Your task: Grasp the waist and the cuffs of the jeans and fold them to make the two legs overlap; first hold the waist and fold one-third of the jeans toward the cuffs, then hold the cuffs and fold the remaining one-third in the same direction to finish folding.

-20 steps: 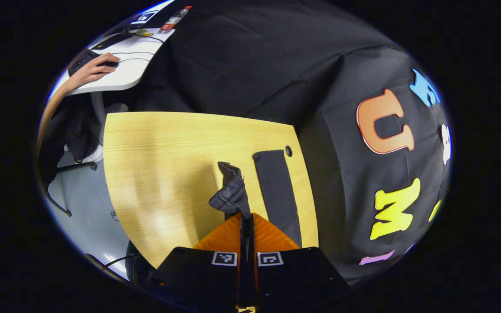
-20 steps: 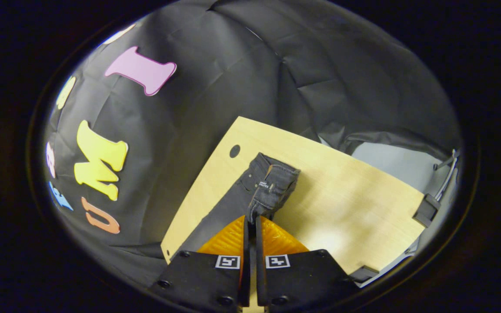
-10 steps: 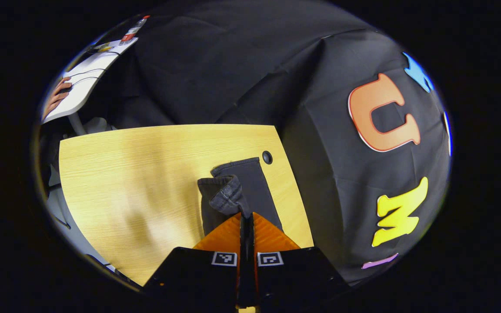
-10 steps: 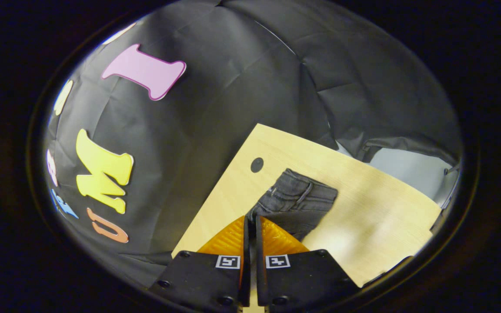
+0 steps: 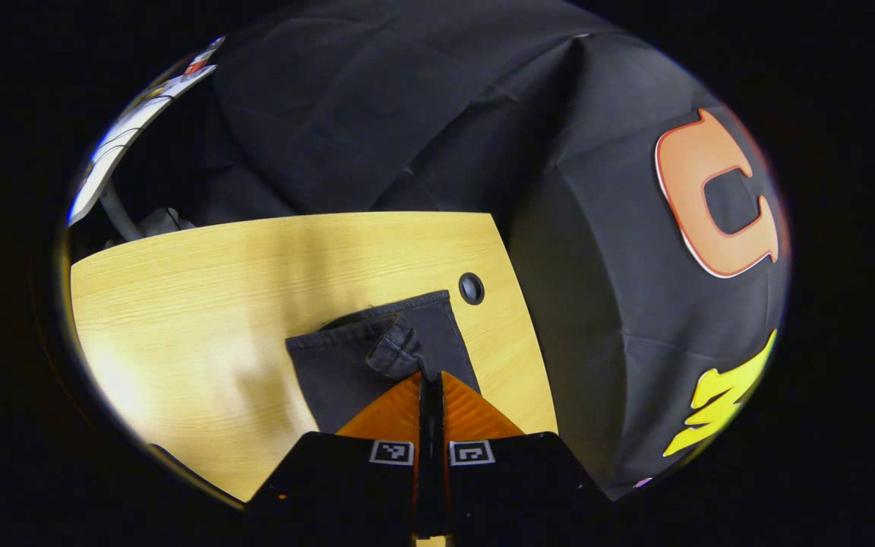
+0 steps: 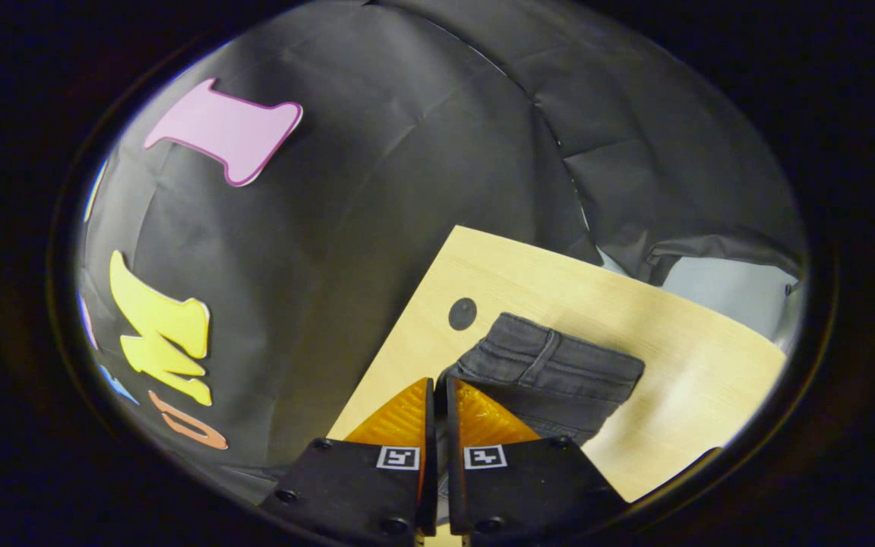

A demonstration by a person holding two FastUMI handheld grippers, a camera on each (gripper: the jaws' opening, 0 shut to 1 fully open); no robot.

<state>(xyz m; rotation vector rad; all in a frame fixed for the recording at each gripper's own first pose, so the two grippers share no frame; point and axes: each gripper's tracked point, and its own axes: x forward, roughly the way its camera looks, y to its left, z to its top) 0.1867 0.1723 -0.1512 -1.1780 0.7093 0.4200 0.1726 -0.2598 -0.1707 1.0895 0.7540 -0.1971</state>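
Dark grey jeans (image 5: 346, 365) lie on a light wooden table (image 5: 202, 304), near its far corner and just beside a round cable hole (image 5: 471, 288) in the tabletop. In the left gripper view, your left gripper (image 5: 430, 384) has its two fingers pressed together on a bunched cuff of the jeans, which rises in a small crumple just ahead of the tips above the flatter cloth beneath. In the right gripper view, your right gripper (image 6: 438, 387) pinches the waist end of the jeans (image 6: 551, 372), its fingers closed on the cloth with only a thin gap between them. The waistband and a belt loop (image 6: 540, 355) face upward, lying flat on the table (image 6: 680, 380). Black cloth walls (image 6: 407, 152) stand behind the table.
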